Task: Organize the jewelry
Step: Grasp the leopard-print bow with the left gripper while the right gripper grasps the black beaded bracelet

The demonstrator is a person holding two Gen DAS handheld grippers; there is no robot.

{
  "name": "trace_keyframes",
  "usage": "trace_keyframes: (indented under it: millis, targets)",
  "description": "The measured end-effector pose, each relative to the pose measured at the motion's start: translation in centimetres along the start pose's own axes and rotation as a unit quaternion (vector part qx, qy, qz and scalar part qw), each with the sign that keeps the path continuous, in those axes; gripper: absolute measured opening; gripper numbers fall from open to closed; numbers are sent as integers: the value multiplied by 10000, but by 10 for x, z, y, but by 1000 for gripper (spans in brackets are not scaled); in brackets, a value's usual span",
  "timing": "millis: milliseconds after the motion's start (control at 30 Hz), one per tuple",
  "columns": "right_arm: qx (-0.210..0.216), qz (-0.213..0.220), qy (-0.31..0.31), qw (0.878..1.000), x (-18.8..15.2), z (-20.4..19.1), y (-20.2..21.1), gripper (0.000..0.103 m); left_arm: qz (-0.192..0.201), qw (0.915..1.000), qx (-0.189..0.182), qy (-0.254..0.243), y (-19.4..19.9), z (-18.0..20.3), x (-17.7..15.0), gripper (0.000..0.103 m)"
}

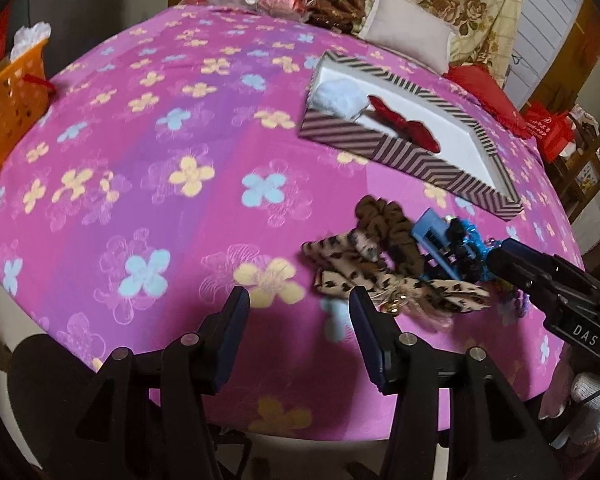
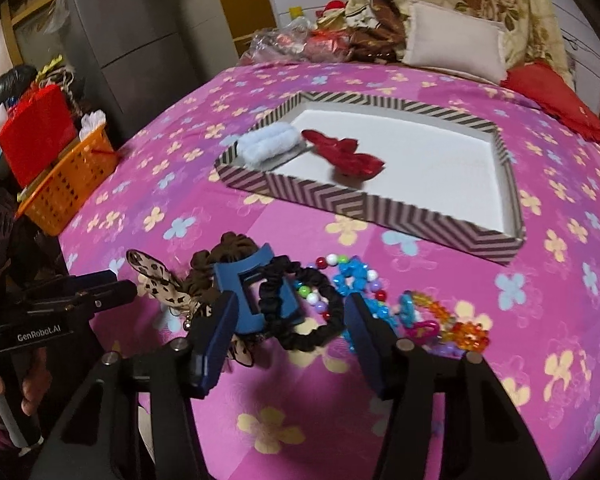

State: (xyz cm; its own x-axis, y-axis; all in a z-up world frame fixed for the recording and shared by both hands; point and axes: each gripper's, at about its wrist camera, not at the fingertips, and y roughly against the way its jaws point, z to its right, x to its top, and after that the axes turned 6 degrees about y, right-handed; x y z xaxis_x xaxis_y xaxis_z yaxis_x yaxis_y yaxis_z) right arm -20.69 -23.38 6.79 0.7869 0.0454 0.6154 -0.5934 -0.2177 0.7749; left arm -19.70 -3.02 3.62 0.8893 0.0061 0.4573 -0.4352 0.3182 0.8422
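Note:
A striped tray (image 1: 400, 156) (image 2: 340, 200) lies on the pink flowered bedspread, holding a fluffy pale blue clip (image 2: 264, 144) and a red bow (image 2: 344, 152). In front of it is a pile: brown scrunchie (image 2: 228, 248), leopard bow (image 1: 352, 252), blue claw clip (image 2: 256, 296), black scrunchie (image 2: 308, 312) and bead bracelets (image 2: 356, 276). My right gripper (image 2: 292, 316) is open, low over the pile, with the blue clip and black scrunchie between its fingers. My left gripper (image 1: 298, 312) is open and empty, its right finger just left of the leopard bow.
An orange basket (image 1: 8, 92) (image 2: 68, 184) stands at the bed's left edge. Pillows (image 2: 452, 40), a red cushion (image 2: 556, 96) and plastic bags crowd the far end. A grey fridge (image 2: 120, 40) stands beyond the bed. A hand holds each gripper's handle.

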Motion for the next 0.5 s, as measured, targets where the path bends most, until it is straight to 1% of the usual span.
trace_keyframes:
  millis: [133, 233, 300, 367, 500]
  targets:
    - [76, -50, 57, 9999, 6, -5, -14, 51, -56, 9998, -159, 97, -4, -4, 1, 45]
    - [132, -85, 128, 9998, 10, -8, -23, 45, -64, 9995, -302, 77, -5, -2, 2, 46]
    - [165, -118, 174, 9996, 12, -9, -28, 38, -76, 9991, -396, 87, -7, 0, 4, 47]
    - [220, -139, 187, 9995, 13, -10, -33, 34, -81, 9988, -470, 107, -9, 2, 7, 47]
    - [226, -139, 242, 9994, 14, -9, -37, 28, -109, 9985, -525, 92, -15, 9, 11, 47]
